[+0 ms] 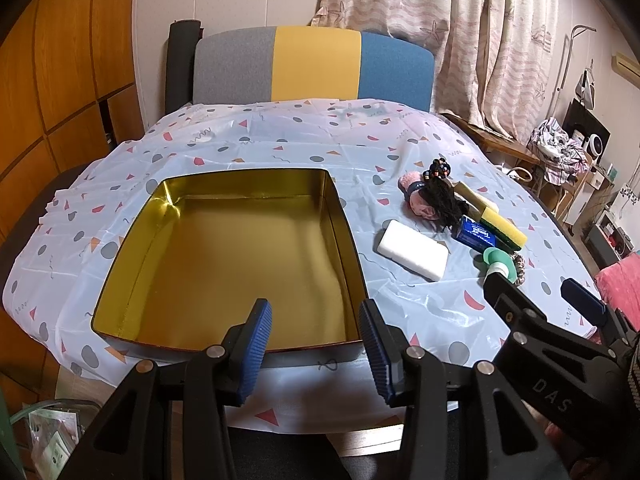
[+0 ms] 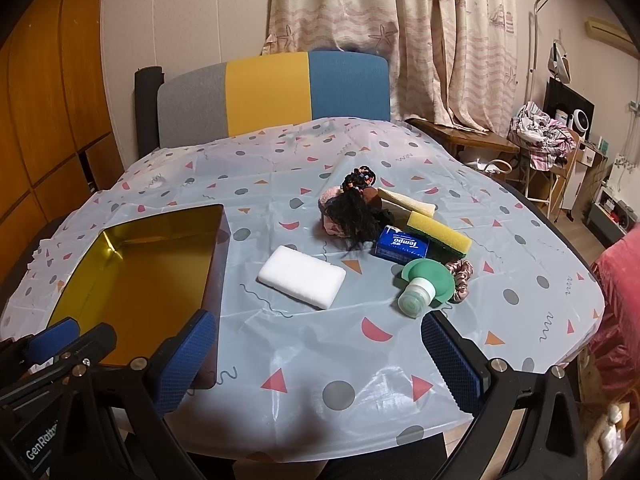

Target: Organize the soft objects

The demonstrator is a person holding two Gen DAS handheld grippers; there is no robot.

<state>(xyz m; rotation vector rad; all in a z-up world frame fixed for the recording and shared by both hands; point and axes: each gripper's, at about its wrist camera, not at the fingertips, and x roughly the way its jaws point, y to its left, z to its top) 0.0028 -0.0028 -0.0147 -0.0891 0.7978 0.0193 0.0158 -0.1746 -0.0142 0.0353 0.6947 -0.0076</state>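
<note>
An empty gold-lined tin box (image 1: 228, 256) lies on the patterned tablecloth; it also shows in the right wrist view (image 2: 132, 272). Right of it lie a white sponge block (image 2: 302, 275), a blue Tempo tissue pack (image 2: 401, 247), a yellow-green sponge (image 2: 438, 234), a black wig on pink fluff (image 2: 354, 212), a green squeeze bottle (image 2: 424, 286) and a pink scrunchie (image 2: 463, 280). My left gripper (image 1: 316, 350) is open and empty over the box's near rim. My right gripper (image 2: 320, 360) is open and empty, short of the white sponge; it also shows in the left wrist view (image 1: 540, 296).
A grey, yellow and blue chair back (image 2: 272, 96) stands behind the table. A wooden wardrobe (image 1: 48, 100) is at the left. A pink cushion (image 2: 616, 300) and cluttered shelves (image 2: 560, 136) are at the right. The table's near edge (image 2: 320, 446) is just below my grippers.
</note>
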